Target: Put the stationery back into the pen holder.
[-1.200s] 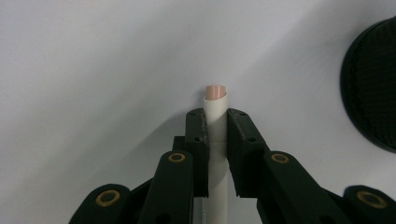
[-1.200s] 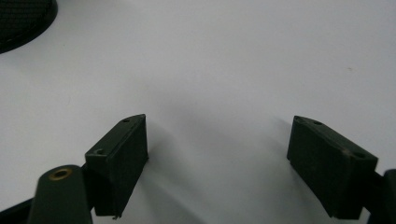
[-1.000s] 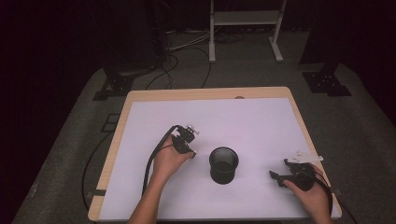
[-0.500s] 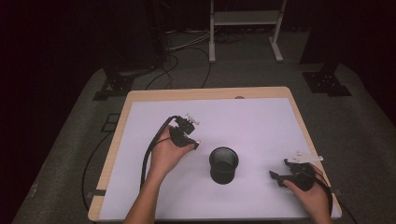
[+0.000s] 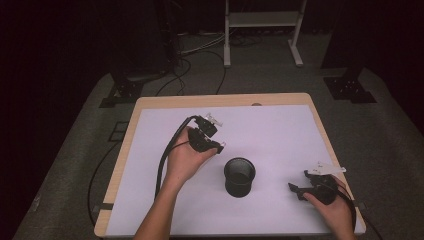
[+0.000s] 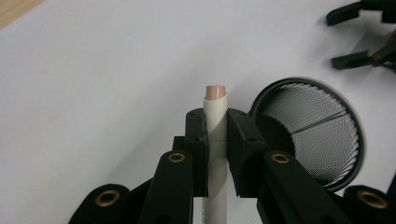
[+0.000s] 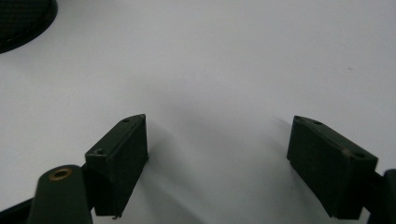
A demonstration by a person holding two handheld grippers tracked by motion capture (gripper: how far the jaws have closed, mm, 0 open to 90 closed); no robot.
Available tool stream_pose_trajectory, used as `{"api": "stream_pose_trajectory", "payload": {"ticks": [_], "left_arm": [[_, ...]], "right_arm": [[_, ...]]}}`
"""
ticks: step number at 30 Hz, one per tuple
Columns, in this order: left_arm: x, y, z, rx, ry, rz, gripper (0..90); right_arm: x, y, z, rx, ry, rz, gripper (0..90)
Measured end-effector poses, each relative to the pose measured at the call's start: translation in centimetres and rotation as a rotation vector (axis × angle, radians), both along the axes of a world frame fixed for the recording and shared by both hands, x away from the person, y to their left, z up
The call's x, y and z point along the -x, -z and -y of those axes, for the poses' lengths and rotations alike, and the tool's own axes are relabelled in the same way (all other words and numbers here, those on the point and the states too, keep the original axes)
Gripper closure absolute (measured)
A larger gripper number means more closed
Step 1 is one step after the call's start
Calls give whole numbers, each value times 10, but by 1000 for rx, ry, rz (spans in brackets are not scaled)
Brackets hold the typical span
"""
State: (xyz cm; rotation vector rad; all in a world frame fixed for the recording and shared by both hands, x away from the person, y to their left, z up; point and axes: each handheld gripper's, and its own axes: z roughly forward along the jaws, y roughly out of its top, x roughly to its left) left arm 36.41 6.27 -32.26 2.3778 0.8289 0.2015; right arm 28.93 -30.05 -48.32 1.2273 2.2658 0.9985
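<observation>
Currently the left gripper (image 6: 215, 126) fingers pinch a white pen (image 6: 215, 140), probably near its tip; tilting could miss the mesh cup (image 6: 308, 135) at 3 o'clock. Right gripper (image 7: 217, 154) fingers stay spread.

A: Lighting? Table (image 5: 280, 130) bright from overhead, room beyond it dim.

B: Sharpness? My right gripper (image 7: 217, 158) casts soft shadows; its near parts blur. Cup (image 6: 308, 135) rim slightly smeared.
</observation>
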Motion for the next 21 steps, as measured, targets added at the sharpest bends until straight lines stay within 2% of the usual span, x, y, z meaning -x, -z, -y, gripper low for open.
{"api": "stream_pose_trajectory", "payload": {"ticks": [12, 21], "left_arm": [[2, -17, 40, 60, 68, 30, 785], [-1, -15, 64, 79, 101, 25, 785]], "right_arm": [[0, 0, 0, -2, 0, 2, 189], [0, 0, 0, -3, 1, 0, 190]]}}
